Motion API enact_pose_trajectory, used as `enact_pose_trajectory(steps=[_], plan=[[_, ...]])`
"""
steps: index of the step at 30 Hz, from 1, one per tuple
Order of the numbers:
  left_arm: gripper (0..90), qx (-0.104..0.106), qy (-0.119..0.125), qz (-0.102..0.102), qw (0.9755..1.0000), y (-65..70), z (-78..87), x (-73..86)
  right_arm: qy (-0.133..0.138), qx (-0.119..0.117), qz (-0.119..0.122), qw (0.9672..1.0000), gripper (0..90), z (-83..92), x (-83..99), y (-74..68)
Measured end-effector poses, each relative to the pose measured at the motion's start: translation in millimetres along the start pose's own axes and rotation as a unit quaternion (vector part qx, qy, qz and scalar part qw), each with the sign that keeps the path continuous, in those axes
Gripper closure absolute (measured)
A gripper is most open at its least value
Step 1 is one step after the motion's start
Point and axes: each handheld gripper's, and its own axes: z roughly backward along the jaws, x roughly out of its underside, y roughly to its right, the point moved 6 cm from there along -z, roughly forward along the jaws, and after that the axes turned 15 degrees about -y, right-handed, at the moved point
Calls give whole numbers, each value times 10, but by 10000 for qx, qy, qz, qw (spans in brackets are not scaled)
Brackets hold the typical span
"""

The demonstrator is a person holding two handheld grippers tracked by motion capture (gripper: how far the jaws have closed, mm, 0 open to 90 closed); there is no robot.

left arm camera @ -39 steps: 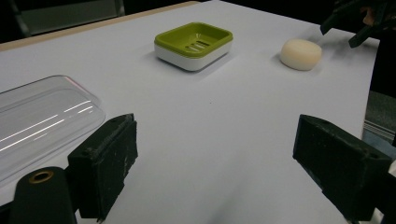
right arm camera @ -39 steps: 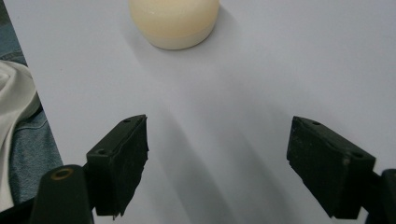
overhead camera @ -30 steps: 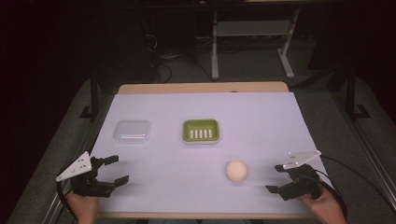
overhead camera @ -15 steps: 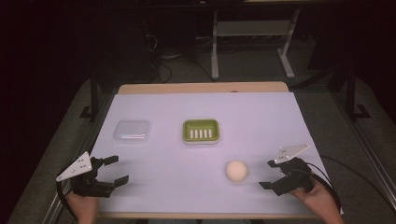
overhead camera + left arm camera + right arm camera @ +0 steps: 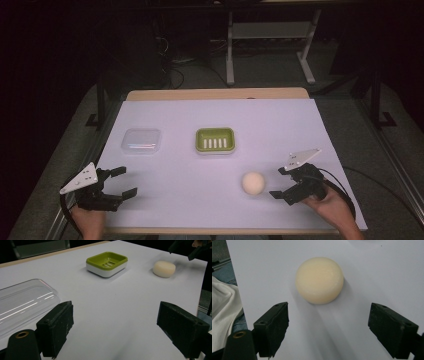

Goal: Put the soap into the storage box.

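Change: right gripper [image 5: 286,182] has moved in toward the soap bar [image 5: 253,183] since a second ago; left gripper [image 5: 121,182] unmoved.
Soap bar: round, cream, flat-topped puck; lies just beside the right gripper, untouched.
Jaws: both grippers spread wide, holding nothing.
Clearance: open sheet between the bar and the green dish [image 5: 215,140]; near edge close.
Surface: white sheet on the table [image 5: 215,94]; clear lid [image 5: 142,140] left; dark room.

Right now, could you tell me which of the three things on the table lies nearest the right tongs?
The round cream soap bar, just ahead of the open right tongs; the green soap dish and clear lid lie farther back.
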Motion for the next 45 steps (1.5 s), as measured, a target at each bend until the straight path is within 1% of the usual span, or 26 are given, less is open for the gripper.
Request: enact_pose_trajectory(steps=[2,3,5,8,9,10,13,14,15,17,21,26,28,29,32,33,34,38,39,45], plan=[[132,-7,-3,-2,10000,0,0,1,-39,3,-9,10000,158,-13,-24,-3],[132,-8,0,-5,10000,-1,1,1,-58,15,28,10000,158,-21,-38,1],[132,-7,4,1,10000,1,1,1,-63,-22,23,10000,158,-38,-66,-6],[131,-6,-5,-2,10000,1,-1,0,-102,-23,97,9999,157,-63,-105,-9],[132,-1,-1,1,10000,3,-1,0,-111,-28,74,9999,157,-67,-117,-16],[132,-1,-13,-10,10000,1,-1,1,-111,-39,128,9998,157,-71,-146,-21],[132,2,-7,3,10000,2,-2,-1,-83,-24,171,9998,157,-69,-178,-22],[132,3,1,5,10000,3,-1,-2,-83,-48,152,9998,156,-68,-192,-29],[132,-1,4,0,10000,3,0,-2,-85,-38,208,9997,155,-71,-205,-23],[132,-7,2,-8,10000,-3,3,0,-104,-13,228,9997,155,-76,-221,-16],[132,-3,-4,-3,10000,-4,4,0,-95,-46,236,9997,155,-89,-260,-20],[132,-4,9,2,10000,-2,3,-3,-105,-57,308,9995,155,-99,-316,-24],[132,-8,1,6,10000,-6,5,-2,-109,-52,349,9993,155,-112,-337,-21],[132,-13,1,3,10000,-7,5,-1,-134,-69,316,9994,155,-121,-347,-27],[132,-15,5,0,10000,-8,8,-1,-165,-67,352,9992,155,-149,-368,-16],[132,-14,3,1,10000,-8,8,-1,-174,-98,353,9992,155,-155,-375,-20],[132,-13,3,7,10000,-8,7,-1,-177,-71,365,9991,155,-164,-381,-13],[132,-5,1,7,10000,-1,-1,-6,-201,-122,400,9989,153,-195,-408,-17],[132,-2,-3,6,10000,-1,-3,-6,-222,-112,449,9987,153,-206,-414,-12],[132,15,12,-10,10000,0,-5,-10,-323,-167,474,9982,146,-280,-462,-33]])
